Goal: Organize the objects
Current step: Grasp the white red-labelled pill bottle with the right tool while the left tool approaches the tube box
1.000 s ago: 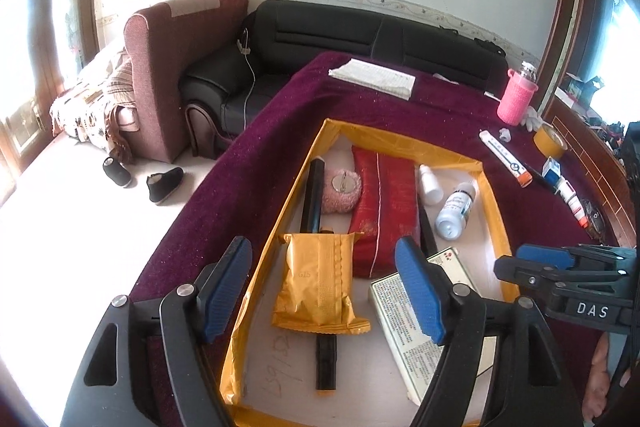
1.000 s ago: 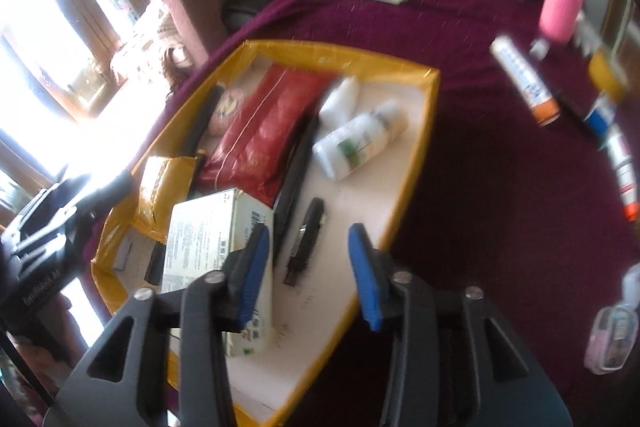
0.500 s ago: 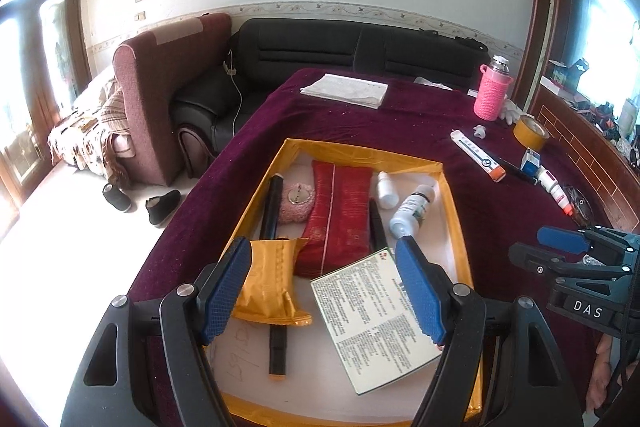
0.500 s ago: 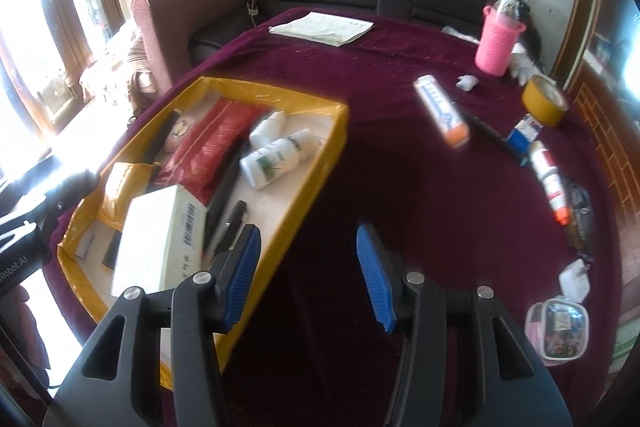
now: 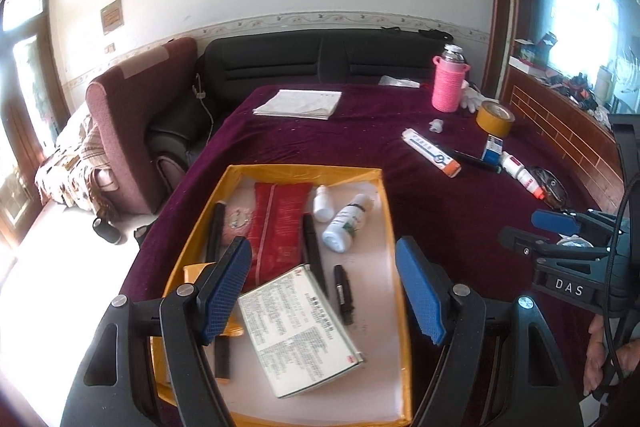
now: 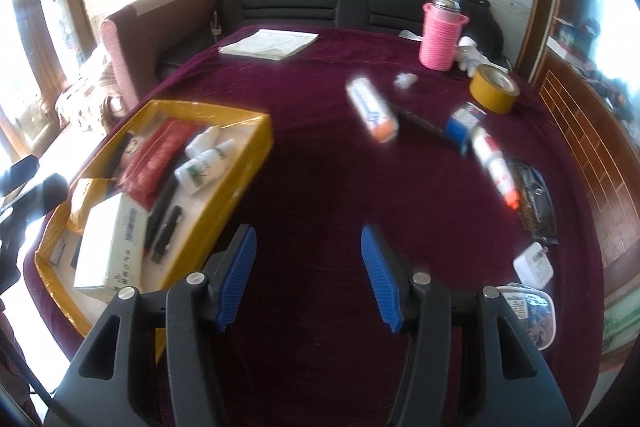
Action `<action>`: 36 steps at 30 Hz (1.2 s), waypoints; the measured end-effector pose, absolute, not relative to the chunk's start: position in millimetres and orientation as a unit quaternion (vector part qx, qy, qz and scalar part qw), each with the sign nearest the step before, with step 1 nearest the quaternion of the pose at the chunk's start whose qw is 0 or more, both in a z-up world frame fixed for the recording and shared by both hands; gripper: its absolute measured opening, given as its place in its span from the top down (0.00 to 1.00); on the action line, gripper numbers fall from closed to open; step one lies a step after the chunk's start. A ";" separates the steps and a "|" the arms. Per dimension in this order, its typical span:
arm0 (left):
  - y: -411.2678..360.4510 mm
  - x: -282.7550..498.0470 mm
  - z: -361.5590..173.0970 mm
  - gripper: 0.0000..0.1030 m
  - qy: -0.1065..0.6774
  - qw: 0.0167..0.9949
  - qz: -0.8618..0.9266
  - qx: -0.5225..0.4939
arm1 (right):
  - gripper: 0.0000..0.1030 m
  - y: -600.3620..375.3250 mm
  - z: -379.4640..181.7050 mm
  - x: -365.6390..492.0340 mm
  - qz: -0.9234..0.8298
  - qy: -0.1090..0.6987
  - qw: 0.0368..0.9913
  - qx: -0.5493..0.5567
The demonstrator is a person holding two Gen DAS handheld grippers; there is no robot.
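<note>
My left fingers [image 5: 324,287] were spread wide and held nothing; they hung above the near half of the tray [image 5: 390,211], with the white box [image 5: 298,331] directly beneath them. My right fingers [image 6: 308,279] were also wide apart and empty, over bare cloth of the counter [image 6: 320,187], with the tray off to their left.

Items not yet sorted lay ahead and to the right of the right fingers: the tube [image 6: 372,109], the small blue box [image 6: 464,119], the bottle [image 6: 494,165], the dark pouch [image 6: 534,195] and the tape [image 6: 494,87]. The bottle lay just beside the pouch, possibly touching it; the blue box lay close to a dark pen [image 6: 424,125].

Probable faults from this position:
- The right view was blurred, so I judged alignment on any one item to be uncertain.
- The items were crowded, so closing on the bottle could have caught the pouch edge.
- The bottle and tube could roll if nudged.
- The tray was already crowded, so a dropped item could land on the white bottles [image 5: 346,223].
</note>
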State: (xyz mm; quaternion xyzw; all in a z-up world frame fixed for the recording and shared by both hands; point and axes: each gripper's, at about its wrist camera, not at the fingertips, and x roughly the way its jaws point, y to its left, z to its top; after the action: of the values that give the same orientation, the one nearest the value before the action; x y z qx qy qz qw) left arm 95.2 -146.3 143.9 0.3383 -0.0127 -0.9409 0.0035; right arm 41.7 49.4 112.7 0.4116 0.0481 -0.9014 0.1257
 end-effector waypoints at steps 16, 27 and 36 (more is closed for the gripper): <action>-47.1 73.5 142.2 0.33 -0.067 -0.076 -0.926 0.363 | 0.48 185.8 114.4 -12.9 -0.892 -0.012 0.076 0.445; -41.2 59.3 124.4 0.33 -0.055 -0.087 -0.912 0.396 | 0.48 269.3 88.5 -148.7 -0.848 -0.152 0.106 0.496; -63.1 56.4 114.8 0.33 -0.048 -0.074 -0.908 0.409 | 0.53 244.3 32.8 -222.1 -0.813 -0.099 0.034 0.573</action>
State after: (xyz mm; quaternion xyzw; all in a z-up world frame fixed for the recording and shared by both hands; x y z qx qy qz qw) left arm 56.4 -63.1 114.8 0.4092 -0.0482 -0.9081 -0.0744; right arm -222.1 244.3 32.8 0.5725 -0.0995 -0.8131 0.0340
